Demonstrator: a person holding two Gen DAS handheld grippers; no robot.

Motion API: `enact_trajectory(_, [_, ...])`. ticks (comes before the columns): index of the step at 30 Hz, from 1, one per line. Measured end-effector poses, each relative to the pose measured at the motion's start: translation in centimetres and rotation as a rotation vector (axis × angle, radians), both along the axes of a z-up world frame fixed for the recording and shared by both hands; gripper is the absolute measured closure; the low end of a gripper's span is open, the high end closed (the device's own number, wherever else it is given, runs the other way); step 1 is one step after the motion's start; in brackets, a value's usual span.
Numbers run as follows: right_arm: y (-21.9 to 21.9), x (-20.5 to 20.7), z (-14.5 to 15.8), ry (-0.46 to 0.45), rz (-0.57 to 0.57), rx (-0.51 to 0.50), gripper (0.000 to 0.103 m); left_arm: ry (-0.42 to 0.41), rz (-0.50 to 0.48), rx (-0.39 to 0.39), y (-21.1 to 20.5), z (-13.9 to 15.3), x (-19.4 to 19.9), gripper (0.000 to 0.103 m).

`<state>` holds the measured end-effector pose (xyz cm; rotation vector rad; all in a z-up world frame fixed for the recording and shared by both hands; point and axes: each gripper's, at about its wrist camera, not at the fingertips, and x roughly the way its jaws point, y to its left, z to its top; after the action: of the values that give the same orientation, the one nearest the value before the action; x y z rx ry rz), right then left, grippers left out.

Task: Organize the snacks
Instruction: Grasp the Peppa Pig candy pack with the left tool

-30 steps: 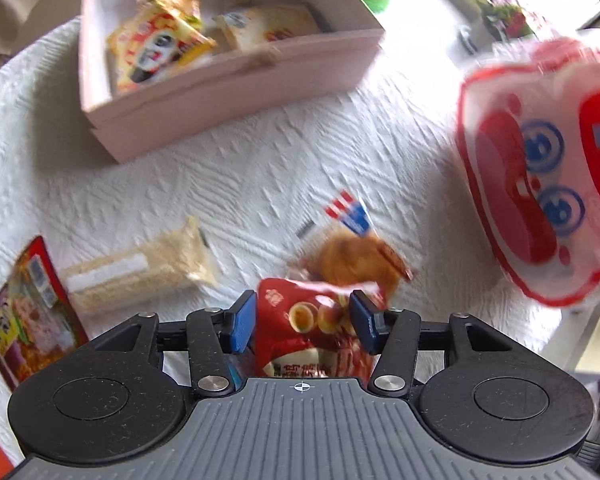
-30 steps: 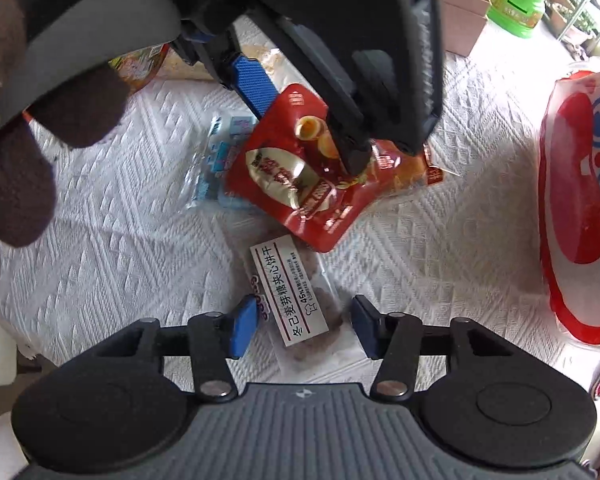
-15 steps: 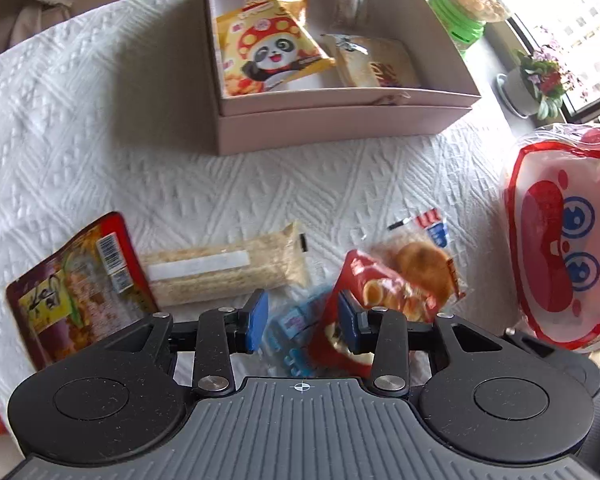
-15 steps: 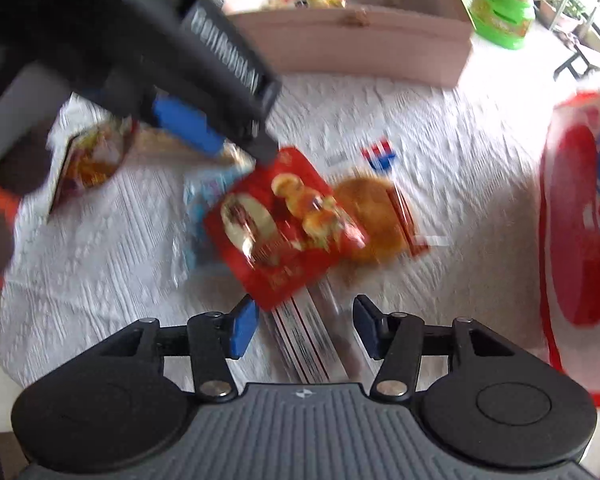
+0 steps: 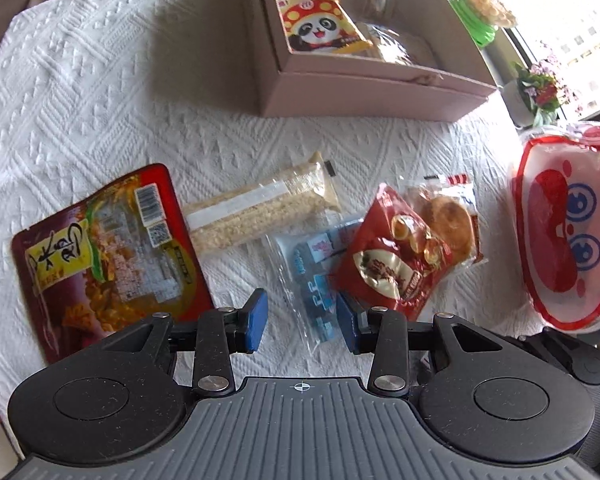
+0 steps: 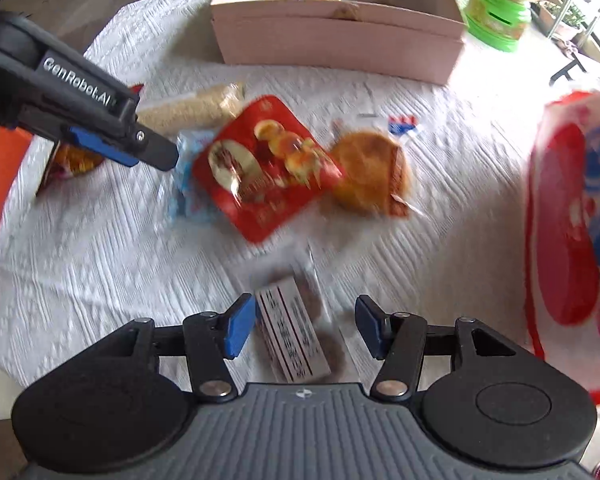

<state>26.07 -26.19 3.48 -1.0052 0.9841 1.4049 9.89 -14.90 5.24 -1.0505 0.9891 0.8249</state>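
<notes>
The white-labelled biscuit pack (image 6: 294,340) lies flat on the white quilted cloth (image 5: 100,92), right between the right gripper (image 6: 300,330) pads, which have just been opening and aren't touching it. Best bet, I'd say: drop straight down, pinch across the narrow width, then carry it to the pink box (image 6: 340,36). The left gripper (image 5: 302,320) hangs half open and empty over the blue-printed clear packet (image 5: 314,276), beside the red snack pouch (image 5: 392,264).
</notes>
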Motion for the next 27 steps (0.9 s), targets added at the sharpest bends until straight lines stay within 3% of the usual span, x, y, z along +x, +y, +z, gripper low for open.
enact_trajectory(7, [-1.2, 0.0, -1.1, -0.010, 0.014, 0.009, 0.023, 0.040, -0.175, 0.030, -1.9, 0.4, 1.4, 0.060])
enact_trajectory(11, [-1.3, -0.6, -1.5, -0.013, 0.033, 0.012, 0.009, 0.027, -0.113, 0.029, -0.1, 1.1, 1.0, 0.060])
enact_trajectory(14, [-1.3, -1.4, -1.9, -0.029, 0.060, 0.005, 0.000, 0.040, -0.123, 0.094, 2.1, 1.1, 2.6, 0.060])
enact_trajectory(16, [-1.5, -1.8, -1.9, -0.035, 0.053, 0.013, 0.000, 0.007, -0.142, 0.118, 3.5, 1.0, 4.3, 0.060])
enact_trajectory(19, [-1.4, -1.7, -1.9, -0.033, 0.064, 0.002, 0.000, -0.014, -0.228, 0.087, 4.0, -0.1, 6.5, 0.059])
enact_trajectory(21, [-1.2, -1.7, -1.8, -0.035, 0.081, -0.012, 0.000, -0.009, -0.287, 0.082, 3.4, -0.4, 7.3, 0.044])
enact_trajectory(27, [-0.7, -1.7, -1.7, -0.030, 0.119, -0.058, 0.000, 0.042, -0.377, 0.040, 0.9, -0.2, 6.0, 0.048])
